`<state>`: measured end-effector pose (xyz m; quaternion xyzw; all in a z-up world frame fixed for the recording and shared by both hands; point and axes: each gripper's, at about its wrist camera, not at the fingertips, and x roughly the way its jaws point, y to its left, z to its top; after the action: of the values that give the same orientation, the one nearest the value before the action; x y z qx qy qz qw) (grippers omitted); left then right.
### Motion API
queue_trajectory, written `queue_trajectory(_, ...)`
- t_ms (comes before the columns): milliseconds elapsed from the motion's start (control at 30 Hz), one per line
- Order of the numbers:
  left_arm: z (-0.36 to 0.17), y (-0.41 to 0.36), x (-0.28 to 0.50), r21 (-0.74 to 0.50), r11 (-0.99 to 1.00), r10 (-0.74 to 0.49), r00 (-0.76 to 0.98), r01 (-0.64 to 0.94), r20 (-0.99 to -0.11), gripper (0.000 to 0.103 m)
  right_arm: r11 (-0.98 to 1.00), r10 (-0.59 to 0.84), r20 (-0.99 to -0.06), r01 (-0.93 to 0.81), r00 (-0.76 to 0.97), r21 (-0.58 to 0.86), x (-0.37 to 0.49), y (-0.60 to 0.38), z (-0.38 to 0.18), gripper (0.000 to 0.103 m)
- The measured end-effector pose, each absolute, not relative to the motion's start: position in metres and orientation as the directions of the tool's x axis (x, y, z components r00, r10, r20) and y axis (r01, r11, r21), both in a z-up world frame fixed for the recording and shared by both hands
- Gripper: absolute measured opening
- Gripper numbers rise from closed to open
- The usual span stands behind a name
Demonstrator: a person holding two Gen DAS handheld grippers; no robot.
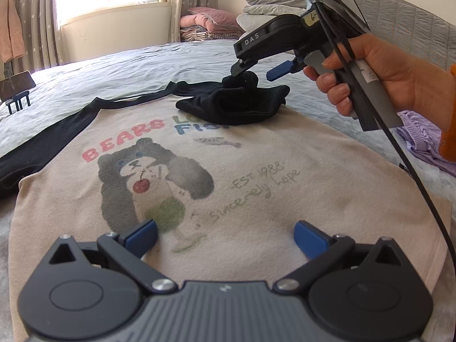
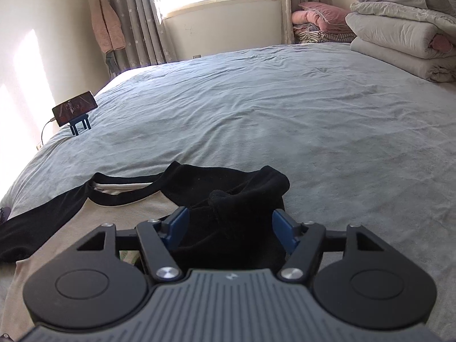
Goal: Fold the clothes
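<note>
On the bed (image 2: 285, 108), the beige shirt (image 1: 228, 193) lies flat under the spread, empty left gripper (image 1: 225, 239), while the right gripper (image 2: 228, 225) straddles its bunched black sleeve (image 2: 233, 208), seemingly not yet pinching, so the cloth may slip and unfold.

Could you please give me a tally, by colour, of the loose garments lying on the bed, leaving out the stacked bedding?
Beige with black sleeves: 1, the bear-print shirt, with its black sleeve bunched under the right claw.
Lilac: 1, the crumpled garment at the right edge of the bed sheet.
Total: 2
</note>
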<state>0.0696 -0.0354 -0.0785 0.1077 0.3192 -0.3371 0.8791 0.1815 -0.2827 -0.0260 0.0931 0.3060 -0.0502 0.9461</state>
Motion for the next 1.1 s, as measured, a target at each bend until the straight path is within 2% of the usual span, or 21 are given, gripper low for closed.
queue_trajectory(33, -0.079, -0.035, 0.070, -0.026, 0.750, -0.524, 0.569, 0.661, -0.634, 0.103, 0.981, -0.062, -0.590, 0.157, 0.805, 0.110, 0.185, -0.280, -0.030, 0.052)
queue_trajectory(133, -0.079, -0.035, 0.070, -0.027, 0.749, -0.525, 0.568, 0.661, -0.634, 0.103, 0.986, -0.094, -0.580, 0.155, 0.809, 0.057, 0.189, -0.274, -0.034, 0.019)
queue_trajectory(167, -0.079, -0.035, 0.070, -0.027, 0.749, -0.525, 0.568, 0.661, -0.634, 0.103, 0.987, -0.088, -0.572, 0.149, 0.816, 0.061, 0.188, -0.272, -0.032, 0.015)
queue_trajectory(333, -0.078, -0.034, 0.070, -0.032, 0.750, -0.526, 0.567, 0.661, -0.634, 0.103, 0.991, -0.035, -0.526, 0.096, 0.850, 0.088, 0.180, -0.267, -0.014, 0.012)
queue_trajectory(467, -0.071, -0.031, 0.071, -0.042, 0.746, -0.514, 0.536, 0.664, -0.670, 0.103, 0.990, 0.038, -0.492, 0.036, 0.870, 0.139, 0.170, -0.264, 0.009, 0.012)
queue_trajectory(600, -0.058, -0.010, 0.077, -0.144, 0.775, -0.545, 0.535, 0.616, -0.645, 0.102, 0.984, 0.112, -0.463, -0.032, 0.879, 0.177, 0.160, -0.260, 0.022, 0.012)
queue_trajectory(767, -0.045, 0.021, 0.103, -0.325, 0.822, -0.553, 0.522, 0.467, -0.649, 0.102, 0.966, 0.213, -0.431, -0.124, 0.877, 0.226, 0.152, -0.246, 0.027, 0.012)
queue_trajectory(867, -0.035, 0.048, 0.113, -0.420, 0.822, -0.570, 0.576, 0.385, -0.587, 0.102, 0.949, 0.292, -0.413, -0.208, 0.862, 0.235, 0.149, -0.229, 0.026, 0.012)
queue_trajectory(967, -0.034, 0.079, 0.127, -0.567, 0.759, -0.626, 0.600, 0.320, -0.499, 0.102, 0.923, 0.376, -0.398, -0.299, 0.837, 0.241, 0.150, -0.208, 0.024, 0.012)
queue_trajectory(1100, -0.052, 0.108, 0.143, -0.729, 0.640, -0.685, 0.611, 0.244, -0.397, 0.102, 0.874, 0.486, -0.398, -0.418, 0.778, 0.249, 0.155, -0.175, 0.016, 0.012)
